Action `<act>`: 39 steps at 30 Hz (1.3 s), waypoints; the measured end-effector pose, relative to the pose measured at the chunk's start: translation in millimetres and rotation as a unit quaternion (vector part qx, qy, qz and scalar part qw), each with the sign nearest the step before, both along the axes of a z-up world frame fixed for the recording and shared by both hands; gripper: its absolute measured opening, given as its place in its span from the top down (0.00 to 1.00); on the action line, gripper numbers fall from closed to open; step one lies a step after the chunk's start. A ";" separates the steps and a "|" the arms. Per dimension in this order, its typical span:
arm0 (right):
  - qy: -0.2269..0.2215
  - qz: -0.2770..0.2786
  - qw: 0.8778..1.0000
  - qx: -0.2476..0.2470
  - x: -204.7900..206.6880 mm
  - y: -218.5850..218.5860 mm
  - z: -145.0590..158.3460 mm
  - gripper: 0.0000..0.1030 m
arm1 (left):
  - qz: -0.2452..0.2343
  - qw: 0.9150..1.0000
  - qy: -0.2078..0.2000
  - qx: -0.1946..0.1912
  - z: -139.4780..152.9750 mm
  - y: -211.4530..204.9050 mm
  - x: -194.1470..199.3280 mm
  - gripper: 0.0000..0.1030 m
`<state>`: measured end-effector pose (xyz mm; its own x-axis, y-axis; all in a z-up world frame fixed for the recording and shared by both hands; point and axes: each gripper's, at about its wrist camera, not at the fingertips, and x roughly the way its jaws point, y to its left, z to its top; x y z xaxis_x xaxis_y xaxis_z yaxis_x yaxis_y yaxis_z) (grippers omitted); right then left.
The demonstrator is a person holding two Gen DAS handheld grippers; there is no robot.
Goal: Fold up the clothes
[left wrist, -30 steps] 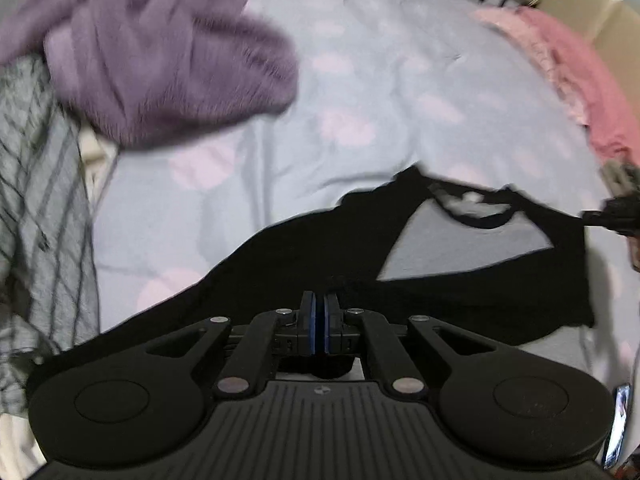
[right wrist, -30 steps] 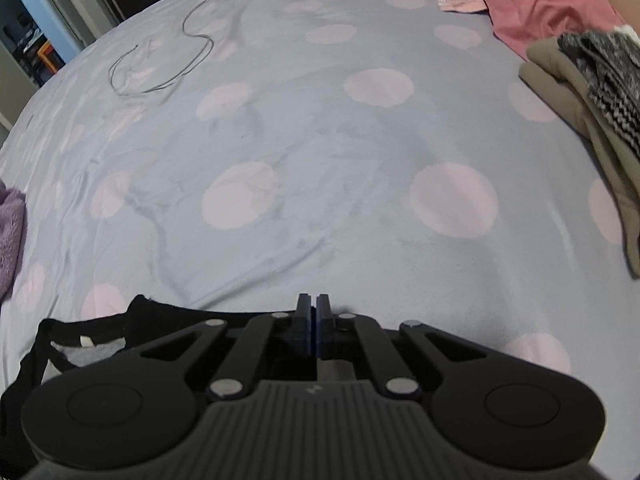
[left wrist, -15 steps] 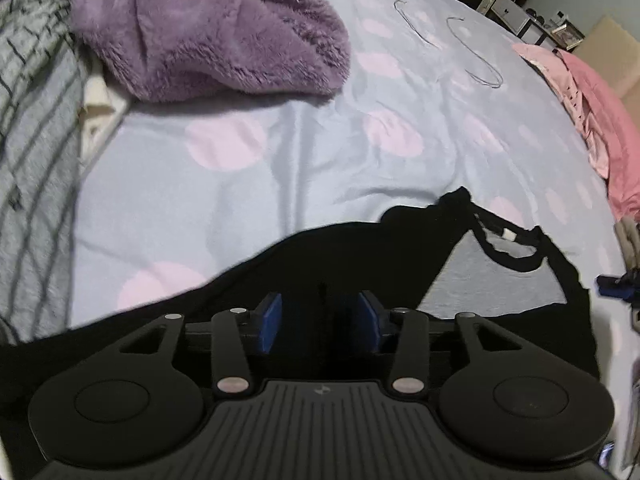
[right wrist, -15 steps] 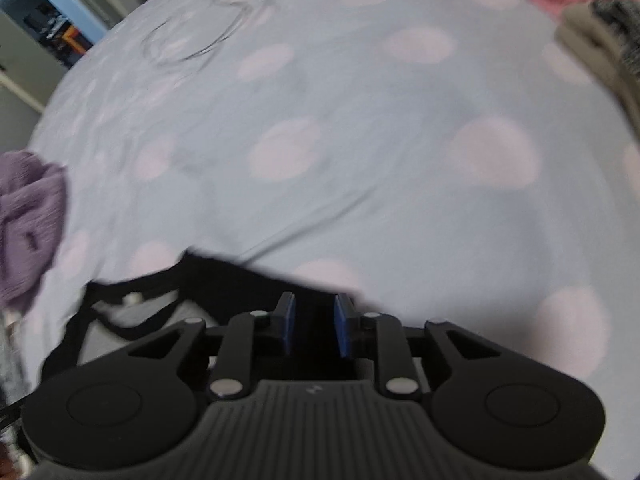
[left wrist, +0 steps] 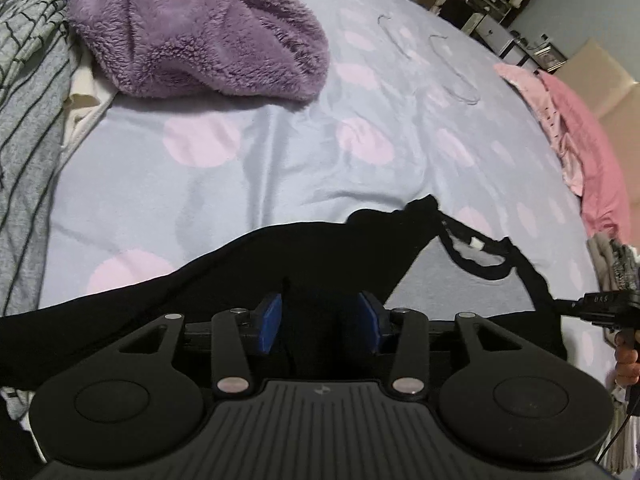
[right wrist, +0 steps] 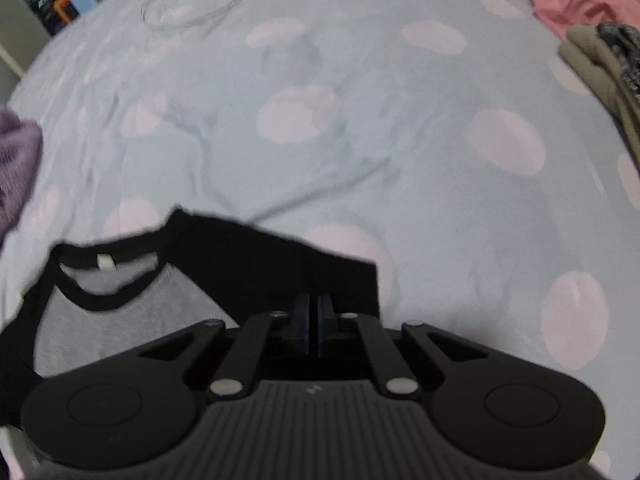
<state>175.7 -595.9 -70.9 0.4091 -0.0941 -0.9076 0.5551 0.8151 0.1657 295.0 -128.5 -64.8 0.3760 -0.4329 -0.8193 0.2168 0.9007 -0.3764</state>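
Observation:
A black shirt [left wrist: 304,252] with a grey front panel [right wrist: 120,320] lies flat on a pale blue bedsheet [left wrist: 240,184] with pink dots. Its neckline carries a small white label [right wrist: 106,262]. My left gripper [left wrist: 319,320] is open low over the shirt's black sleeve. A ridge of black fabric runs between the blue pads [left wrist: 268,320], which do not press on it. My right gripper [right wrist: 314,320] is shut, its tips pinching the other black sleeve [right wrist: 248,256] near its end. In the left wrist view the right gripper [left wrist: 568,303] reaches the shirt's right edge.
A purple fleece [left wrist: 192,28] is heaped at the back left beside a grey striped garment [left wrist: 28,120]. Pink clothes [left wrist: 580,140] lie along the right side, and an olive garment [right wrist: 600,64] sits nearer. Two wire hangers [left wrist: 452,68] rest on the far sheet. A hand [left wrist: 626,364] holds the right gripper.
My left gripper's jaws went from shut to open over the sleeve. The right gripper opened, slid further over the other black sleeve and shut again.

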 end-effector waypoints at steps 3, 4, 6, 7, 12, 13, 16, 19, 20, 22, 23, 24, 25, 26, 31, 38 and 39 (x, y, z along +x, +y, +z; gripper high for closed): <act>-0.019 -0.046 0.998 -0.032 -2.8 -15.6 14.0 1.00 | -0.001 1.000 0.001 -0.002 -1.2 -0.6 -1.0 0.61; -0.016 -0.057 0.997 -0.050 -1.6 -19.3 15.4 1.00 | -0.001 1.000 0.003 -0.002 -2.1 -0.8 -1.5 0.61; -0.005 -0.064 0.996 -0.068 0.1 -26.9 14.8 1.00 | -0.004 1.000 0.005 -0.003 -4.1 -2.6 -2.9 0.61; 0.000 -0.066 0.996 -0.058 -0.4 -30.4 12.4 1.00 | -0.008 1.000 0.007 -0.004 -5.2 -4.0 -3.6 0.61; -0.011 -0.056 0.998 0.031 -7.8 -31.8 3.5 0.73 | -0.012 1.000 0.006 -0.002 -10.5 -12.0 -6.7 0.60; -0.015 -0.055 0.998 0.036 -8.0 -29.3 3.1 0.69 | -0.011 1.000 0.006 0.000 -12.0 -13.9 -7.1 0.60; -0.014 -0.040 0.998 0.038 -2.6 -17.7 -0.6 0.69 | -0.016 1.000 0.000 0.003 -13.6 -19.0 -10.6 0.60; -0.007 -0.029 0.999 0.024 4.2 -7.1 -8.4 0.69 | -0.019 1.000 -0.007 0.009 -13.4 -22.5 -13.1 0.60; 0.000 -0.027 0.999 0.024 6.0 -5.9 -13.7 0.69 | -0.018 1.000 -0.006 0.007 -13.4 -22.6 -12.9 0.60; 0.008 -0.030 0.999 0.022 5.1 -5.3 -20.3 0.89 | -0.016 1.000 -0.005 0.004 -13.2 -22.6 -12.3 0.60; 0.007 -0.031 0.999 0.018 3.7 -4.8 -20.4 0.97 | -0.016 1.000 -0.006 0.002 -12.8 -22.6 -12.0 0.60; 0.002 -0.030 0.999 0.014 2.0 -4.3 -18.3 0.97 | -0.016 1.000 -0.007 0.001 -12.4 -22.6 -11.6 0.60; -0.006 -0.034 0.999 0.008 -0.4 -5.8 -14.1 0.98 | -0.015 1.000 -0.008 -0.001 -11.9 -22.3 -11.6 0.60; -0.020 -0.043 0.999 0.002 -3.7 -9.4 -7.9 0.98 | -0.015 1.000 -0.010 -0.003 -11.5 -21.8 -11.3 0.60; -0.048 -0.102 0.993 -0.024 -15.2 -35.9 8.2 0.99 | -0.015 1.000 -0.010 -0.002 -13.9 -21.2 -10.8 0.60; -0.033 -0.082 0.996 -0.008 -19.7 -40.8 -4.0 0.85 | -0.012 1.000 -0.013 -0.019 -12.2 -19.8 -9.1 0.60; -0.036 -0.077 0.996 -0.010 -22.5 -39.6 -2.1 0.80 | -0.014 1.000 -0.008 -0.022 -12.1 -21.3 -8.5 0.60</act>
<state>153.1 -635.5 -73.0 0.4521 -0.1789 -0.8738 0.6609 0.7251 0.1935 286.5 -149.7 -76.9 0.3766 -0.4791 -0.7929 0.2487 0.8768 -0.4116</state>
